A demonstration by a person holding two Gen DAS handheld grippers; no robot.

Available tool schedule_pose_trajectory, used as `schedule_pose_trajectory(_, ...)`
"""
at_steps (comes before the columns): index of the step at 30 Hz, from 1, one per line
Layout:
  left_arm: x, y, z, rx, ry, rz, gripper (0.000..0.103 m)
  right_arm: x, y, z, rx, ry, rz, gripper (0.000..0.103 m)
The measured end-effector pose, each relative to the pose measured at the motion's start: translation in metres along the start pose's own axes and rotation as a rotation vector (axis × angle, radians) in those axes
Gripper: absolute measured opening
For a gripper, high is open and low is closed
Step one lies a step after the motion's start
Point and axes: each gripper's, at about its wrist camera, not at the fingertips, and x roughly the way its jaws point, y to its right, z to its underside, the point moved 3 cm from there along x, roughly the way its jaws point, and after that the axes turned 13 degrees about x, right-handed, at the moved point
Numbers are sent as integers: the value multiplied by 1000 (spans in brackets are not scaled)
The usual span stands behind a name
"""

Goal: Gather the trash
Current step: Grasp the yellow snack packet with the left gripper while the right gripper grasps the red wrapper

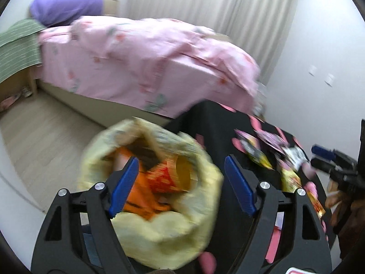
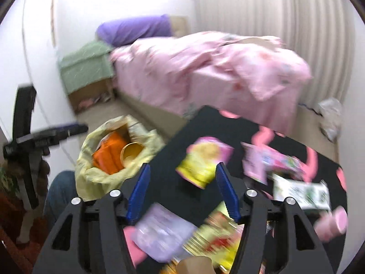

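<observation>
Looking through my left camera, I see my left gripper (image 1: 181,183) spread wide with nothing between its blue fingers (image 1: 124,183), hanging over the open mouth of a pale yellow bag (image 1: 182,233). Inside the bag lie an orange wrapper (image 1: 139,202), a red packet (image 1: 162,179) and a yellow cup (image 1: 183,174). The bag stands just beside the edge of a black table (image 1: 214,123) patterned with pink shapes, and most of the trash sits on that table. From my right camera, my right gripper (image 2: 182,193) is also spread wide and holds nothing; it hovers above the table (image 2: 205,118), where a yellow and pink can (image 2: 200,159) lies tipped between and beyond the fingers, though blur keeps me from telling whether they touch it. Nearer to me are a lilac packet (image 2: 159,233) and a yellow and red wrapper (image 2: 216,239), both badly smeared. To the right lie a pink packet (image 2: 267,159), a white and green carton (image 2: 301,193) and a pink cup (image 2: 330,225) on its side. Behind the table stands a bed with a pink quilt (image 2: 205,68) and a purple pillow (image 2: 134,30). My right gripper also shows at the right edge of the left view, its fingers close together there (image 1: 321,154).
</observation>
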Motion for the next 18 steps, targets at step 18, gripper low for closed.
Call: schedule_pose_trajectory(18, 53, 168, 28, 226, -211, 330, 83, -91, 117, 97, 192, 63, 348, 57)
